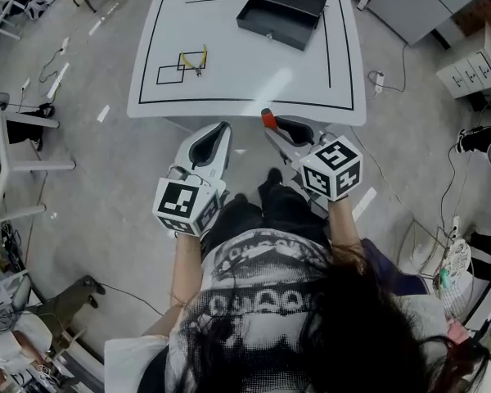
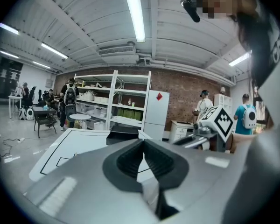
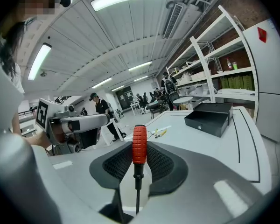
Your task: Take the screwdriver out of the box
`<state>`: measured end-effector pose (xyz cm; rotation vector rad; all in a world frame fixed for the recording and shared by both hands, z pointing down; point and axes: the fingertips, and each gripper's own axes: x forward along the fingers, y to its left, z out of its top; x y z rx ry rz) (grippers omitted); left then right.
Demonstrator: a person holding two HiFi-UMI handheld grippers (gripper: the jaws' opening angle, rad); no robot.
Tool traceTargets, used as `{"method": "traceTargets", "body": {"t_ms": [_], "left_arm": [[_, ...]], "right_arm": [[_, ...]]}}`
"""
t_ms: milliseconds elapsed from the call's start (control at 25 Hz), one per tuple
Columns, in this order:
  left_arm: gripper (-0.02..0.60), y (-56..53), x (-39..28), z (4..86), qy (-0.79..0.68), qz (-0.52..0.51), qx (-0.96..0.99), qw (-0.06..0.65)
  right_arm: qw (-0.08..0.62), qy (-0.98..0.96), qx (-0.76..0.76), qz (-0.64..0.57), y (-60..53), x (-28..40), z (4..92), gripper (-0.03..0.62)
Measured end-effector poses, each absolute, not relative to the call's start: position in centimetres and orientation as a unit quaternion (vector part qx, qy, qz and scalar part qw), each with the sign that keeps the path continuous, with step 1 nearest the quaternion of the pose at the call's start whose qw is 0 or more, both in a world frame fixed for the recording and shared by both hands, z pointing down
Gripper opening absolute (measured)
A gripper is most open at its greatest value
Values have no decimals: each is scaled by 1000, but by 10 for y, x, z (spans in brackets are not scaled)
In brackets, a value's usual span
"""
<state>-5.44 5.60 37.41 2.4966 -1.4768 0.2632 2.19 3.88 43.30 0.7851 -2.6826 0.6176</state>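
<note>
The screwdriver (image 1: 268, 119), with a red ribbed handle and a thin dark shaft, is clamped in my right gripper (image 1: 283, 126), which is shut on it. In the right gripper view the screwdriver's handle (image 3: 139, 146) points away from me between the black pads (image 3: 161, 164), shaft toward the camera. My left gripper (image 1: 217, 131) hovers beside it, shut with nothing in it; its tips (image 2: 143, 143) meet. Both are held just short of the table's near edge. The black box (image 1: 282, 11) lies open at the far right of the white table (image 1: 245, 76).
Yellow-handled pliers (image 1: 198, 60) lie by drawn rectangles on the table's left. A white cabinet (image 1: 468, 70) stands at right, a small side table (image 1: 16, 166) at left, and cables cross the floor. Shelving (image 2: 112, 97) and several people stand behind the table.
</note>
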Motion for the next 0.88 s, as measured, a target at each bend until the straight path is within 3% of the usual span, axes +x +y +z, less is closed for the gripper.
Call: {"method": "traceTargets", "body": {"t_ms": [880], "left_arm": [[0,176,-113,375,-456,76,880,108]], "right_arm": [[130,-913,321,218,165,-42,428,103]]}}
